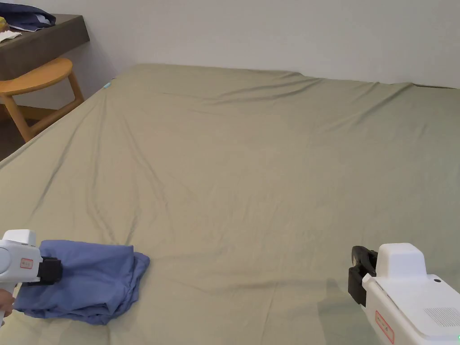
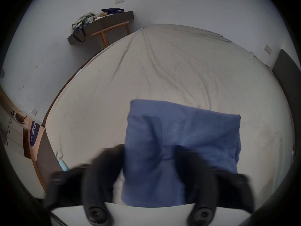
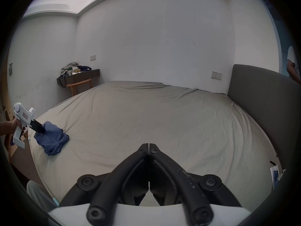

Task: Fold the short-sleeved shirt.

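Note:
A blue short-sleeved shirt (image 1: 96,280) lies folded into a small thick bundle near the front left corner of the bed (image 1: 269,170). My left gripper (image 1: 51,271) is at the bundle's left edge. In the left gripper view its blurred jaws stand apart, the gripper (image 2: 150,148) open with the shirt (image 2: 187,128) between them. The right gripper view shows that left gripper (image 3: 41,130) touching the shirt (image 3: 52,139) from the side. My right gripper (image 3: 149,144) is shut and holds nothing. It hovers over bare sheet at the front right (image 1: 359,265).
The olive sheet is wrinkled across the wide bed. A wooden stool (image 1: 40,81) and a dark wall shelf (image 1: 45,40) with clutter stand past the far left corner. A grey headboard (image 3: 260,102) runs along the right side, with a person's arm (image 3: 293,66) beyond it.

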A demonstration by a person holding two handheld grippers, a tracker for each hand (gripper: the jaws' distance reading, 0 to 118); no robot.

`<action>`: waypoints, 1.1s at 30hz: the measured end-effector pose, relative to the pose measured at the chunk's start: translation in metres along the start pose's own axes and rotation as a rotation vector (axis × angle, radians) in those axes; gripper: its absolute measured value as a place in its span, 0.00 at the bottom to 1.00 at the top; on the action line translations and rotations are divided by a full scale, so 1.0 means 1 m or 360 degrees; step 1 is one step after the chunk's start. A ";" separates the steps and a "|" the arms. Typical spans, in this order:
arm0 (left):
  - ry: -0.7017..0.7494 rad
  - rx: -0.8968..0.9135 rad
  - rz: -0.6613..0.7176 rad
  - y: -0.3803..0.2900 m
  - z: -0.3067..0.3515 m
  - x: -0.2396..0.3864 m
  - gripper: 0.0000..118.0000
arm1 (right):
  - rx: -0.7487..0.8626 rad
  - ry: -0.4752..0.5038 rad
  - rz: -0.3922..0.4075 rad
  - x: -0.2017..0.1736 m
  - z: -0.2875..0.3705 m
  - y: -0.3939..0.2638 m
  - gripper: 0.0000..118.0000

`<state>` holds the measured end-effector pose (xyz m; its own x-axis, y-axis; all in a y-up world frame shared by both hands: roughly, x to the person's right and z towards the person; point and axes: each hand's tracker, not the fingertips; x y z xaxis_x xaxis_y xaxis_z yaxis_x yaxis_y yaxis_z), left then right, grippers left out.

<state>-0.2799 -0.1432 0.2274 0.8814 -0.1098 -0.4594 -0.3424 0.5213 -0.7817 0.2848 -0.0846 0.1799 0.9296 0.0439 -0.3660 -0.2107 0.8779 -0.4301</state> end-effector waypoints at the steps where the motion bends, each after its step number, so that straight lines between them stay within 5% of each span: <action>1: 0.0007 0.0003 0.0012 0.000 0.002 0.003 1.00 | 0.0004 -0.0007 -0.0006 -0.001 0.002 0.001 0.01; 11: -0.0134 0.0572 0.0097 0.018 0.120 0.050 0.91 | 0.0240 -0.0117 -0.0020 0.012 0.050 0.024 0.01; 23: -0.0248 0.1547 -0.0183 -0.015 0.304 0.194 0.91 | 0.0626 -0.0336 0.0004 0.061 0.132 0.065 0.01; 33: -0.0477 0.1828 -0.0138 -0.059 0.324 0.296 0.90 | 0.0794 -0.0569 0.0080 0.106 0.182 0.062 0.01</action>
<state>0.1070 0.0672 0.2742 0.9805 -0.0593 -0.1872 0.0792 0.9918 0.1006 0.4250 0.0616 0.2645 0.9843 0.1724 -0.0393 -0.1703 0.9841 0.0504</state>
